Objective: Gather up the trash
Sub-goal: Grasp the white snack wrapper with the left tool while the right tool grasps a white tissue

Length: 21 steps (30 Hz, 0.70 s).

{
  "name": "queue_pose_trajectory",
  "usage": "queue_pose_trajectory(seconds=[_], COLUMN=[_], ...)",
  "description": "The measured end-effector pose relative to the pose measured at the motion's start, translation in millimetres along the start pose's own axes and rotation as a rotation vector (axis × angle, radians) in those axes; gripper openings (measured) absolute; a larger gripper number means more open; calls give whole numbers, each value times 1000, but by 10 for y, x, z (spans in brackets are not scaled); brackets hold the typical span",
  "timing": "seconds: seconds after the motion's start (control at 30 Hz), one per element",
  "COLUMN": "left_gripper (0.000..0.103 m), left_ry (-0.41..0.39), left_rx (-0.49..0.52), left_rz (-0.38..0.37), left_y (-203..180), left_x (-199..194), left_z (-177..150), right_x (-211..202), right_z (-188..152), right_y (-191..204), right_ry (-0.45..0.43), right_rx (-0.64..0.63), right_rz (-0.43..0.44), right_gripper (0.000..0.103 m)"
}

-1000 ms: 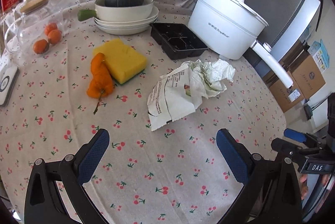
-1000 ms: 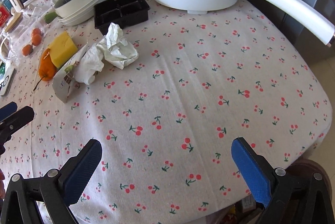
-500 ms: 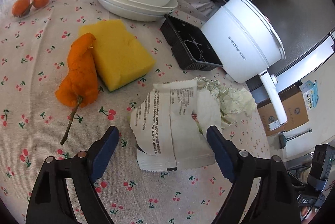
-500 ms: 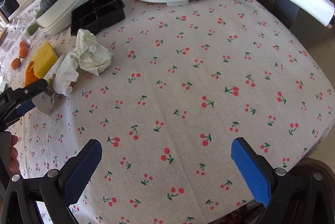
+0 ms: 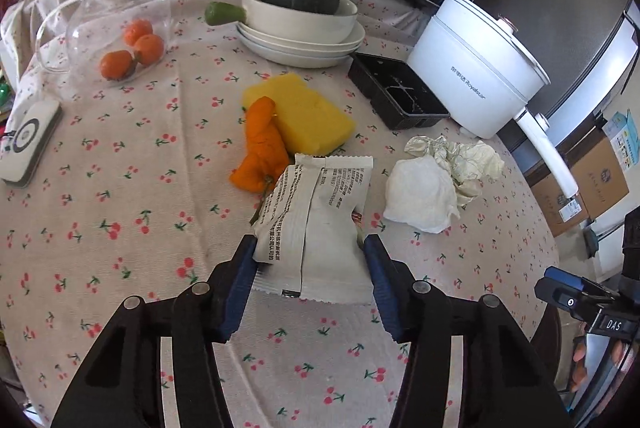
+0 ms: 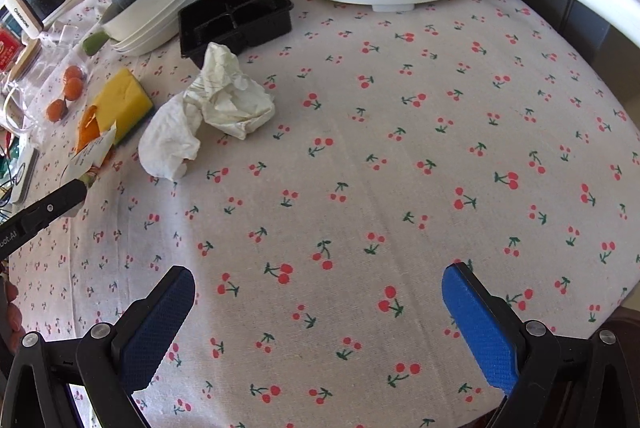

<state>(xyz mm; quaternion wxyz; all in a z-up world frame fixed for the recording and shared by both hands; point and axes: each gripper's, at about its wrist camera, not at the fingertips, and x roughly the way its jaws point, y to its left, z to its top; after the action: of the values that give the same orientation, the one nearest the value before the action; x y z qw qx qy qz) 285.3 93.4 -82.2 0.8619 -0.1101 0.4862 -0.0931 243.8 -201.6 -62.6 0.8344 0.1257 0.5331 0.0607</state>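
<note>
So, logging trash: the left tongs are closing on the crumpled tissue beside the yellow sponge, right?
Not the tissue. The left tongs have been closing around the printed wrapper; the left wrist view shows it. The crumpled tissue lies apart, untouched.

3 tangerines (image 5: pixel 134 48), 2 paper wads (image 5: pixel 444 184).

Matt cloth tablecloth (image 5: pixel 132 188); crinkled paper wrapper (image 5: pixel 316 212); glossy plastic tray (image 5: pixel 400 96).

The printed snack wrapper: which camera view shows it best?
The left wrist view: the printed snack wrapper fills the centre, text side up, between the left claw pads. The right wrist view shows only its folded edge at far left, beside the orange peel.
</note>
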Motion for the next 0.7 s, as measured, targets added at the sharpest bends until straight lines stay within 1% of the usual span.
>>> queue_pose_trajectory(seconds=[0.1, 0.2, 0.3, 0.47, 0.53, 0.6, 0.7], left_gripper=[56, 56, 56, 56, 56, 56, 56], left_ry=[-9, -20, -26, -35, -36, -33, -28], left_rx=[8, 33, 79, 112, 119, 113, 88], left_rz=[36, 72, 127, 151, 166, 169, 168], left_y=[127, 197, 236, 358, 422, 497, 615], left_x=[-146, -257, -343, -460, -494, -519, -548], left_z=[-51, -88, -131, -171, -177, -180, -179], right_x=[62, 140, 311, 633, 752, 852, 998], right_z=[35, 86, 177, 342, 408, 468, 534], right_y=[152, 340, 541, 887, 977, 1049, 1141], right_ry=[-1, -20, -15, -6, -2, -2, 5], right_rx=[-6, -35, -46, -69, -58, -50, -56], right_rz=[37, 39, 49, 53, 47, 42, 11], right_gripper=[102, 102, 101, 101, 98, 95, 92])
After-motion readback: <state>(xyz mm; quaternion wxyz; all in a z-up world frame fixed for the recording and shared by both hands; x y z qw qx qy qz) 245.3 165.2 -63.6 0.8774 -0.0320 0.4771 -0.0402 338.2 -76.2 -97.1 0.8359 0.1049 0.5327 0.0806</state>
